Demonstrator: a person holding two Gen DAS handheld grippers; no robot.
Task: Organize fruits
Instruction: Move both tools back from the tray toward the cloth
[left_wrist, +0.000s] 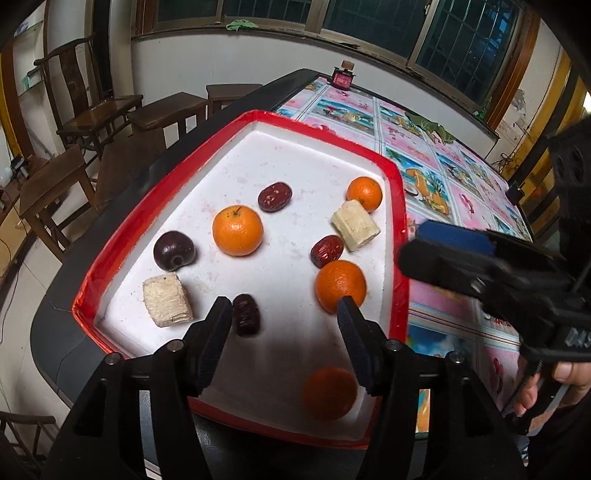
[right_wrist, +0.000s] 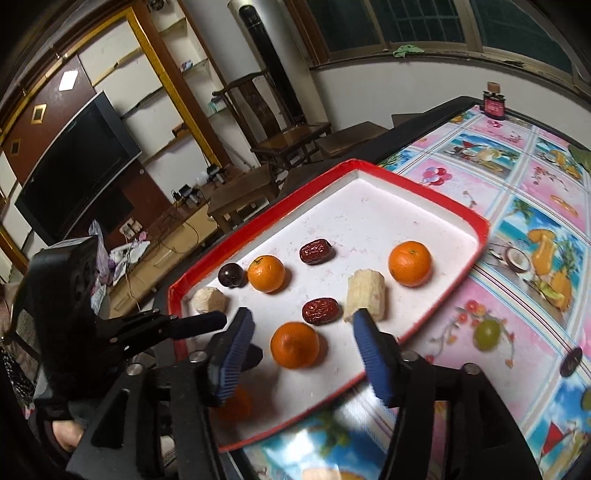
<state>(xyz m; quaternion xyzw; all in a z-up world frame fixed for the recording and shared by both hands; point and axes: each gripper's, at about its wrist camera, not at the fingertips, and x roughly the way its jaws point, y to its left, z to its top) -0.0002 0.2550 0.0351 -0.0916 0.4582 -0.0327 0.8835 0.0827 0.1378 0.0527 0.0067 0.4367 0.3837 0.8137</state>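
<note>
The left tool (left_wrist: 284, 314) hovers low over the near end of the red-rimmed tray (left_wrist: 399, 236), tilted downward, its fingers spread wide and holding nothing. A dark date (left_wrist: 246, 314) lies just inside its left finger (left_wrist: 218, 332), and an orange (left_wrist: 340, 285) sits by the tip of the other finger. A blurred orange (left_wrist: 328, 393) lies nearer still, between the fingers.

The right tool (right_wrist: 303, 325) hangs over the tray's near edge, also released and empty, blue pads (right_wrist: 236, 354) wide apart. An orange (right_wrist: 294, 345) rests on the tray between them, with a red date (right_wrist: 320, 311) just beyond. A pale banana chunk (right_wrist: 365, 298) lies behind the right pad's tip.

Farther up the tray sit 2 more oranges, a dark plum (left_wrist: 173, 250), another date and a second chunk. The tray rests on the patterned tabletop (right_wrist: 535, 221).
</note>
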